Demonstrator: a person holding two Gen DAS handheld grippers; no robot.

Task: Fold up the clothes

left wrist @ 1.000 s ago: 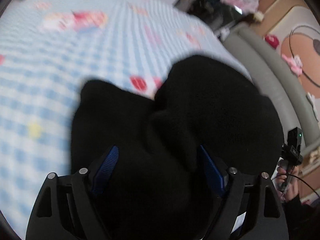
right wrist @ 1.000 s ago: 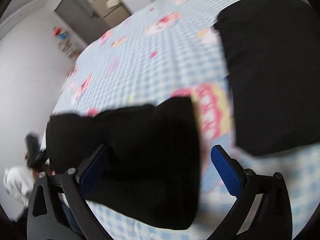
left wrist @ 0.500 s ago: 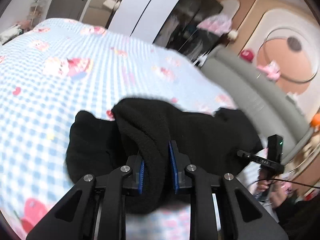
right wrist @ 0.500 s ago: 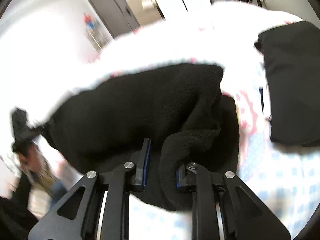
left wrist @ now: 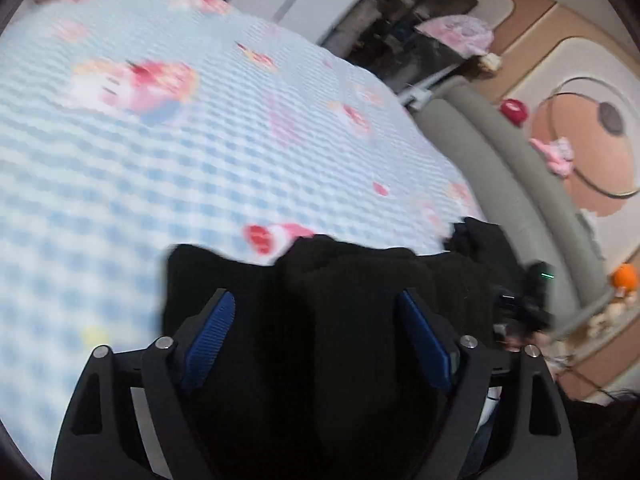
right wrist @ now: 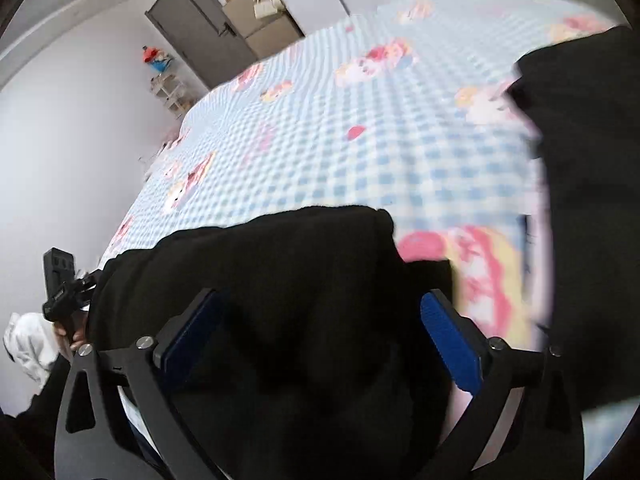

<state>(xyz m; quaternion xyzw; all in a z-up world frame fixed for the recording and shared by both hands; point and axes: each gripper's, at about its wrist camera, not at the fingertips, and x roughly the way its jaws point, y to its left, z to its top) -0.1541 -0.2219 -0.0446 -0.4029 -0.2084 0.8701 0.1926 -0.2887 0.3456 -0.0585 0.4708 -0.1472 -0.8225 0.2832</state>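
Both the left tool [left wrist: 316, 332] and the right tool [right wrist: 320, 336] stood spread wide, gripping nothing. The black fleece garment [left wrist: 360, 320] lay bunched on the bed [left wrist: 160, 152] directly beneath them. It looked soft, thick and limp; pinching an outer edge seemed best.

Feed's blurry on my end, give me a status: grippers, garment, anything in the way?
Left gripper open, right gripper open. Black fleece garment bunched on the checked bedsheet, ungripped. Second black garment lies apart, right side.

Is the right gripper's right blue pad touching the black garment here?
Apart. Right wrist view: the right gripper is open; its pad stands beside the black garment.
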